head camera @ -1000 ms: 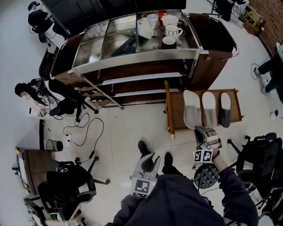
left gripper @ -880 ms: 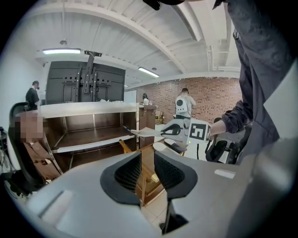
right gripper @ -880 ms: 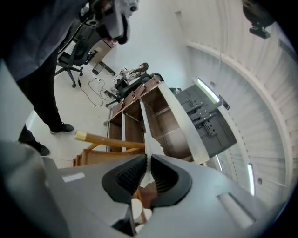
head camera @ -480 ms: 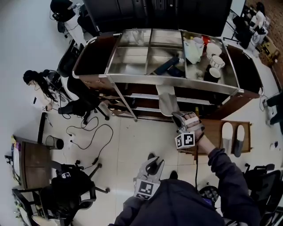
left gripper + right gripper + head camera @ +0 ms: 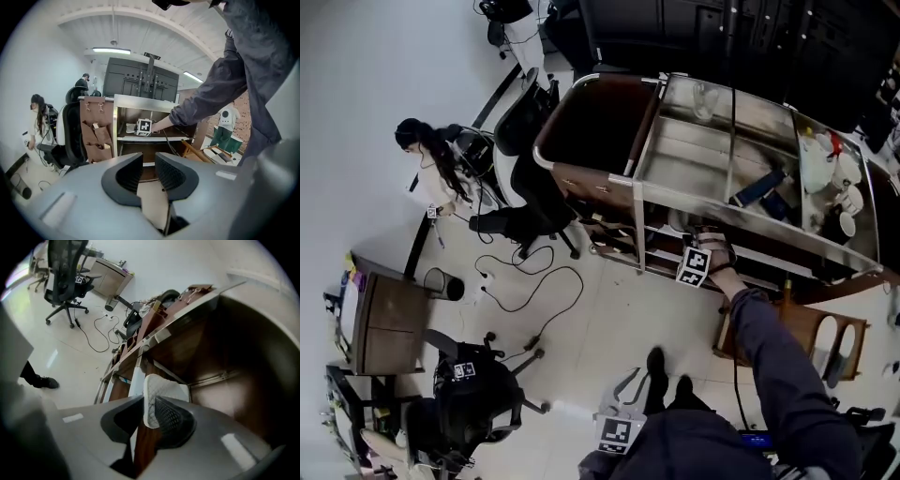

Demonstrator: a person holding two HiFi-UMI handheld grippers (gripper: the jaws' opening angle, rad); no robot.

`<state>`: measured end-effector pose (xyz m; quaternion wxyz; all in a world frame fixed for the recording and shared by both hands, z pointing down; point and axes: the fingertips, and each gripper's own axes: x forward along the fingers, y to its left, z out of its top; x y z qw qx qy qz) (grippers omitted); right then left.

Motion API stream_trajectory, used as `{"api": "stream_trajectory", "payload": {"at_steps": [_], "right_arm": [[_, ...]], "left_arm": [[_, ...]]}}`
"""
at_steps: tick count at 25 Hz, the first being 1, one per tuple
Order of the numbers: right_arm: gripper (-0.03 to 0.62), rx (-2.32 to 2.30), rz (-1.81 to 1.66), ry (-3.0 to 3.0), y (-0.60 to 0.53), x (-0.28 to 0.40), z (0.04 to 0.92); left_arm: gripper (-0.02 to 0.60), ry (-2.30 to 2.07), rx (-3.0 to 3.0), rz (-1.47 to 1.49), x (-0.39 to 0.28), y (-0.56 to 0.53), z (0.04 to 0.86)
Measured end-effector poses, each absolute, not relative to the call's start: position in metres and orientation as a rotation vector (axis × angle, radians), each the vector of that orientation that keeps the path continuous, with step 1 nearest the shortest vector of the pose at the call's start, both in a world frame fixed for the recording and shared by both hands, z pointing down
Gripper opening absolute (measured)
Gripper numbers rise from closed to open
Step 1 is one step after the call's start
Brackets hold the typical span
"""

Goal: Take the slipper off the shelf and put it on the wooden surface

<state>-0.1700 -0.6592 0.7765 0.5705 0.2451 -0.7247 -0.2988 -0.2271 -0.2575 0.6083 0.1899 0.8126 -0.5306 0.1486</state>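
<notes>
My right gripper [image 5: 705, 242] reaches under the steel top of the cart [image 5: 598, 184] onto a wooden shelf [image 5: 220, 357]. A white quilted slipper [image 5: 161, 392] stands on edge between its jaws, against the right jaw. The jaws are opening and no longer pinch it. In the left gripper view that gripper [image 5: 140, 132] rests on the shelf beside the pale slipper [image 5: 129, 128]. My left gripper [image 5: 630, 386] hangs low by my legs, a narrow gap between its jaws with nothing in it. The wooden rack [image 5: 789, 317] at right holds other slippers [image 5: 826, 341].
The cart top carries cups and a jug [image 5: 832, 187]. An office chair [image 5: 530, 173] stands at the cart's left end, another [image 5: 478, 398] at lower left. Cables [image 5: 525, 281] trail over the floor. A person [image 5: 427, 159] sits at the left by a desk [image 5: 389, 323].
My right gripper has carried a white slipper from the wooden rack over to the cart and pushed it onto the shelf. My head has turned left. The left gripper stayed low.
</notes>
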Motion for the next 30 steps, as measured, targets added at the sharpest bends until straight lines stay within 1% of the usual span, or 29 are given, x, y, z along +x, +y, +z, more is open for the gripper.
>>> {"api": "stream_trajectory", "payload": {"at_steps": [1, 3, 4, 6, 8, 9, 11, 15, 20, 23, 25, 28, 30], "right_arm": [[0.088, 0.568, -0.64, -1.703, -0.662, -0.173, 0.785], [0.173, 0.581, -0.538, -1.727, -0.662, -0.178, 0.791], [0.173, 0.596, -0.514, -1.753, -0.658, -0.181, 0.787], [0.208, 0.622, -0.489, -1.825, -0.64, -0.185, 0.772], [0.221, 0.633, -0.466, -1.895, -0.608, -0.18, 0.755], [0.219, 0.645, -0.461, -1.928, -0.586, -0.173, 0.744], [0.186, 0.692, -0.472, -1.993, -0.536, -0.157, 0.715], [0.149, 0.827, -0.504, -2.098, -0.432, -0.12, 0.658], [0.096, 1.061, -0.367, -2.108, -0.305, -0.037, 0.63], [0.077, 1.163, -0.294, -2.084, -0.234, 0.015, 0.629], [0.067, 1.22, -0.274, -2.064, -0.184, 0.055, 0.623], [0.066, 1.27, -0.305, -2.033, -0.103, 0.121, 0.602], [0.066, 1.298, -0.343, -2.016, -0.058, 0.156, 0.596]], "left_arm": [[0.086, -1.494, 2.276, 0.411, -0.232, -0.258, 0.609], [0.085, -1.491, 2.273, 0.402, -0.236, -0.259, 0.61], [0.085, -1.486, 2.274, 0.398, -0.237, -0.26, 0.611], [0.086, -1.458, 2.285, 0.391, -0.232, -0.26, 0.615], [0.084, -1.405, 2.312, 0.395, -0.222, -0.26, 0.62], [0.085, -1.373, 2.331, 0.401, -0.216, -0.26, 0.623], [0.084, -1.324, 2.374, 0.41, -0.203, -0.26, 0.626], [0.086, -1.301, 2.449, 0.402, -0.179, -0.26, 0.63], [0.086, -1.26, 2.515, 0.426, -0.133, -0.222, 0.638], [0.086, -1.209, 2.546, 0.449, -0.094, -0.177, 0.646], [0.086, -1.179, 2.569, 0.445, -0.056, -0.136, 0.643], [0.086, -1.16, 2.622, 0.418, 0.004, -0.06, 0.621], [0.086, -1.175, 2.638, 0.419, 0.029, -0.017, 0.612]]}}
